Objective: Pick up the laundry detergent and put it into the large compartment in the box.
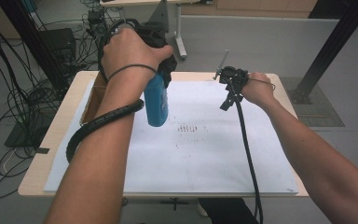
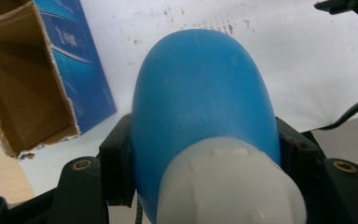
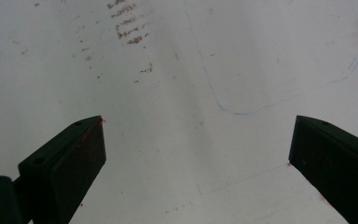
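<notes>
Seen from the high view, a person's left hand holds the left gripper raised above the worktop, its jaws clamped on a blue bottle that hangs downward over the white sheet covering most of the surface. An open cardboard box sits at the sheet's 9 o'clock edge, just beside the bottle and partly hidden behind the forearm. Toward 2 o'clock, the right hand holds the right gripper low over the sheet, well apart from the bottle, its black cable trailing back toward the person. A patch of brownish marks lies on the sheet between the two grippers.

In the left gripper view, the blue bottle is pressed between both black jaws, its white cap nearest the camera. The cardboard box, with a blue printed side, lies open at 10 o'clock on the white sheet.

In the right gripper view, the right gripper has its jaws spread wide with nothing between them, above the white sheet, where brownish marks sit at 11 o'clock and a faint blue pen line curves toward 2 o'clock
</notes>
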